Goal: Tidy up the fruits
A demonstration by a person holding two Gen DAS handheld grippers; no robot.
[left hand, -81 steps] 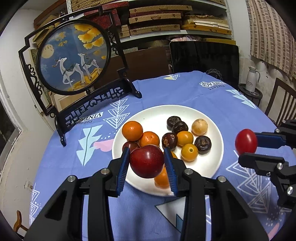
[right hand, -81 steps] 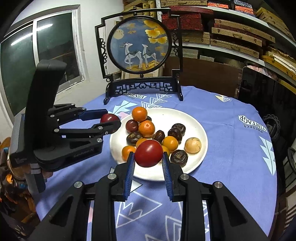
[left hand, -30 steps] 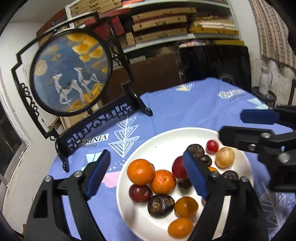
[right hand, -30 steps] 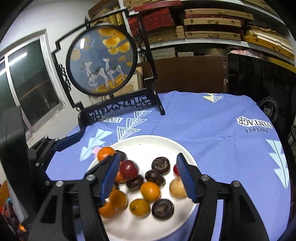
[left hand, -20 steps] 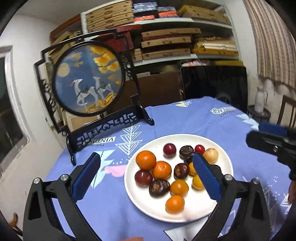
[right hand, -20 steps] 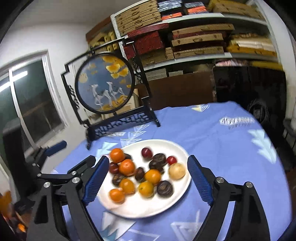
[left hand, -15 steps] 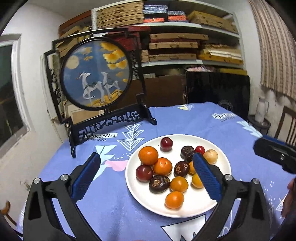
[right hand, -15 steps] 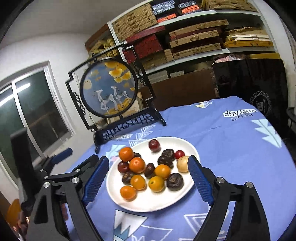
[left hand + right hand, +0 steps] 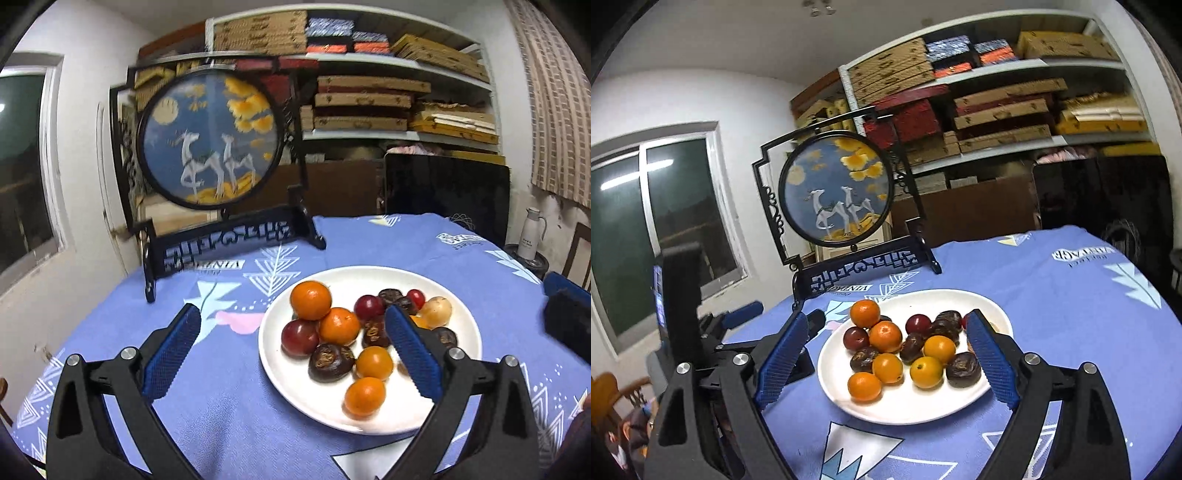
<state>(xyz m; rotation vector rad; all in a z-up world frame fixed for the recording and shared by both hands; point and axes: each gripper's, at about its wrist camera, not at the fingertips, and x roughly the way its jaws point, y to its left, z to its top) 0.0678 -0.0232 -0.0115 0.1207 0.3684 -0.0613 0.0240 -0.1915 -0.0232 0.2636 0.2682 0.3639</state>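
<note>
A white plate (image 9: 275, 373) (image 9: 905, 410) on the blue tablecloth holds several fruits: oranges (image 9: 310, 300) (image 9: 865, 313), red plums (image 9: 299, 338) (image 9: 918, 324), dark wrinkled fruits (image 9: 330, 362) (image 9: 963, 364), a small red one (image 9: 417, 297) and a pale round one (image 9: 437, 312). My left gripper (image 9: 291, 312) hovers open and empty before the plate's near left side. My right gripper (image 9: 886, 318) is open and empty too, with the plate framed between its fingers. Each shows in the other's view: the right gripper (image 9: 565, 310) at the edge, the left gripper (image 9: 744, 312) beside the plate.
A round deer picture in a black stand (image 9: 210, 140) (image 9: 834, 192) rises behind the plate. Shelves of flat boxes (image 9: 369, 99) line the wall. A white flask (image 9: 530, 232) and a chair (image 9: 580, 251) stand past the table's right edge, a window (image 9: 683, 221) to the left.
Each gripper held a red fruit over the plate; both have let go, opened wide and drawn back. The red fruits now lie on the plate.
</note>
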